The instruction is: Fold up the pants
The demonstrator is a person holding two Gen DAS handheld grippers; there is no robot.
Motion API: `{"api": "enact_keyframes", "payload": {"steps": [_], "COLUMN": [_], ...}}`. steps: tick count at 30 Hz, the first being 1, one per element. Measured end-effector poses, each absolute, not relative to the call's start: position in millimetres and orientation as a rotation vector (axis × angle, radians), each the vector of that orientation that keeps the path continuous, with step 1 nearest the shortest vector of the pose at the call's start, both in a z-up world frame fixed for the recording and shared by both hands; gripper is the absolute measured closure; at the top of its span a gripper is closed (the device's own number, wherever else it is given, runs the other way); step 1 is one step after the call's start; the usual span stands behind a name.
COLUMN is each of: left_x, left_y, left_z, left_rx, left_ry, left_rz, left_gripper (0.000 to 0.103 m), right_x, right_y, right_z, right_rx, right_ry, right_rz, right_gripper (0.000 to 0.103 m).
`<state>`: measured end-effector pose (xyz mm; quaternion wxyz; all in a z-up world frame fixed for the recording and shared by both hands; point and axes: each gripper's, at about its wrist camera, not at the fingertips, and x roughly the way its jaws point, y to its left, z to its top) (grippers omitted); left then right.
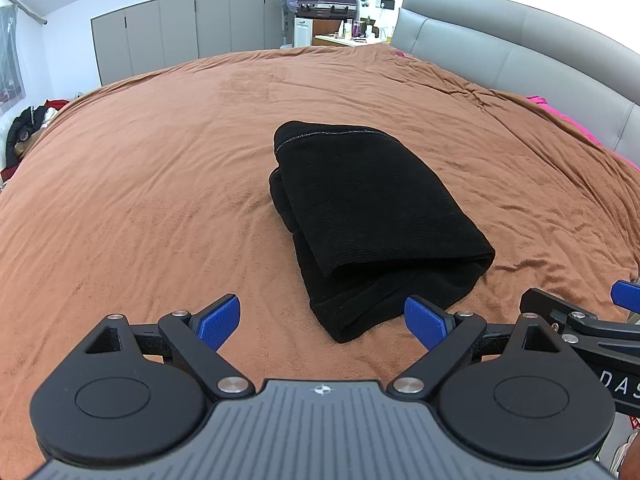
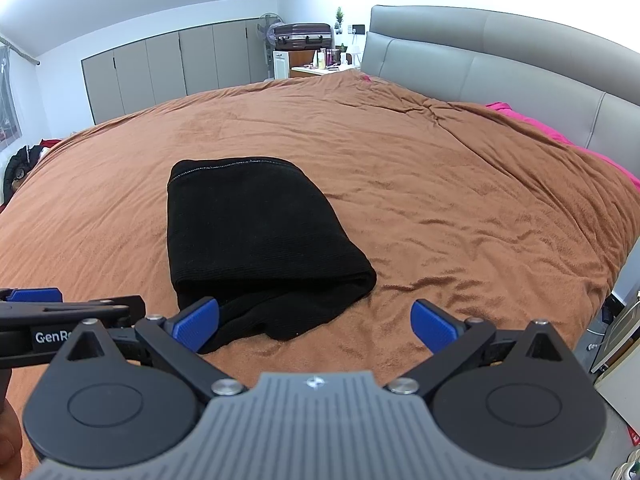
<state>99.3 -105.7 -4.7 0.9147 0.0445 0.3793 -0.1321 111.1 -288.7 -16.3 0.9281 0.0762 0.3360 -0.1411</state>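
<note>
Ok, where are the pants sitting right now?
The folded black pants lie mid-bed on the brown blanket, just ahead of both open grippers: right of centre in the left wrist view, left of centre in the right.

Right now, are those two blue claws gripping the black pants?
Left gripper: open, holding nothing.
Right gripper: open, holding nothing; pants lie folded.

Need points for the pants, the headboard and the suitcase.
pants (image 1: 372,208): left wrist view, middle of the folded top layer.
headboard (image 2: 500,68): right wrist view, grey padded panel.
suitcase (image 1: 326,3): left wrist view, its side, above the handle.
</note>
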Motion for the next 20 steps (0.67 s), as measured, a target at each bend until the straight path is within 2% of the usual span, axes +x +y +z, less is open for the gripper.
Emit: {"api": "enact_keyframes", "payload": {"steps": [20], "left_x": [100.7], "left_y": [-104.4], "left_z": [-5.7], "left_rx": [0.102], "left_ry": [0.77], "left_rz": [-0.27], "left_gripper": [0.0], "right_x": [113.5], "right_y": [-288.6], "right_z": [-20.8], "right_rx": [0.189], "right_ry": [0.711], "right_rz": [-0.281], "right_gripper": [0.005]}}
